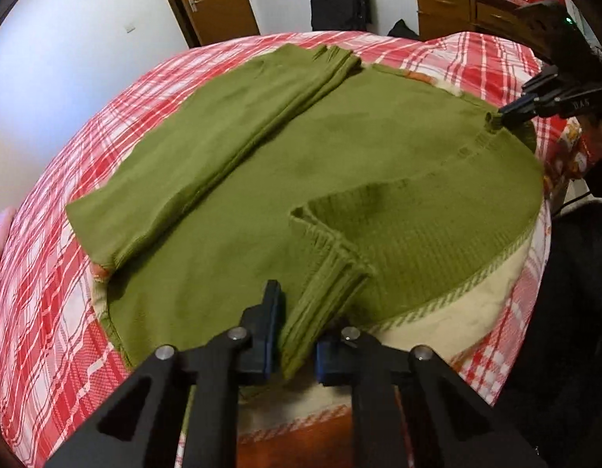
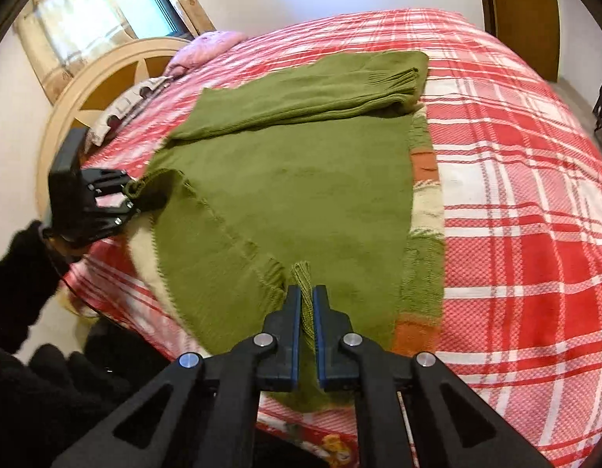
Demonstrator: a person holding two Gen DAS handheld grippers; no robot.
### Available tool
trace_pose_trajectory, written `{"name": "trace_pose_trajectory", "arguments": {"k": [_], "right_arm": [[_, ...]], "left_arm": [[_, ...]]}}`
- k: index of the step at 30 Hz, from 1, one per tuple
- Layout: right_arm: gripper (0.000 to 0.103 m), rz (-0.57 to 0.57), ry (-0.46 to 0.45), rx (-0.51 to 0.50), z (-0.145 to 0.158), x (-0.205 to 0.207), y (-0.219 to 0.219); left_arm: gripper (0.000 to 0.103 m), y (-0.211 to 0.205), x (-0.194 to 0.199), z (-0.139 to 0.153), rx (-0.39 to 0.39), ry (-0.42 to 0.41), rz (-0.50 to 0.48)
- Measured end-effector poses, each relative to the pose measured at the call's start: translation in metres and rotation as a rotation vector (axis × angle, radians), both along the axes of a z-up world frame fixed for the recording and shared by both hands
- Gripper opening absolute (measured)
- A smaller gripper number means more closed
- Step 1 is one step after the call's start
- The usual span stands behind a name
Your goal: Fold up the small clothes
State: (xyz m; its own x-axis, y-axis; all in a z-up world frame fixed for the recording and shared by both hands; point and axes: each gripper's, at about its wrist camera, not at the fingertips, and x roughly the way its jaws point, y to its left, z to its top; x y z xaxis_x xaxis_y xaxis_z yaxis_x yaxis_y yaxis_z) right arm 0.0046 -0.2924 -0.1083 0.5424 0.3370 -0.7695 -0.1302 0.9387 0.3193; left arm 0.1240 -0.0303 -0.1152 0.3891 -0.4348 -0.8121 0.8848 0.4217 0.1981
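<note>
Fingers of the left gripper (image 1: pixel 295 335) and right gripper (image 2: pixel 307 335) each pinch shut on a ribbed edge of the olive-green knitted sweater (image 1: pixel 301 163), spread flat, one sleeve folded across, on a red-and-white checked bed (image 2: pixel 515 195).

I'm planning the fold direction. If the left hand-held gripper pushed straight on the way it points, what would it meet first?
The left hand-held gripper, shut on the green sweater's ribbed cuff, would run onto the sweater's flat body; farther on, probably the folded sleeve. Depth is unclear.

Green knit sweater (image 1: pixel 301 163), flat, sleeve folded across
</note>
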Motion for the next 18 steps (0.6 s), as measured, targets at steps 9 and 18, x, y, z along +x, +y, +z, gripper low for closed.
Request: {"name": "trace_pose_trajectory", "arguments": {"k": [9,18], "right_arm": [[0.071,0.073,0.0,-0.025,0.004,0.012,0.007],[0.049,0.134,0.059,-0.134,-0.014,0.013,0.022]], "left_arm": [[0.016,0.002,-0.001,-0.004,-0.054,0.027,0.068],[0.018,0.001,-0.001,-0.004,-0.053,0.021,0.072]]}}
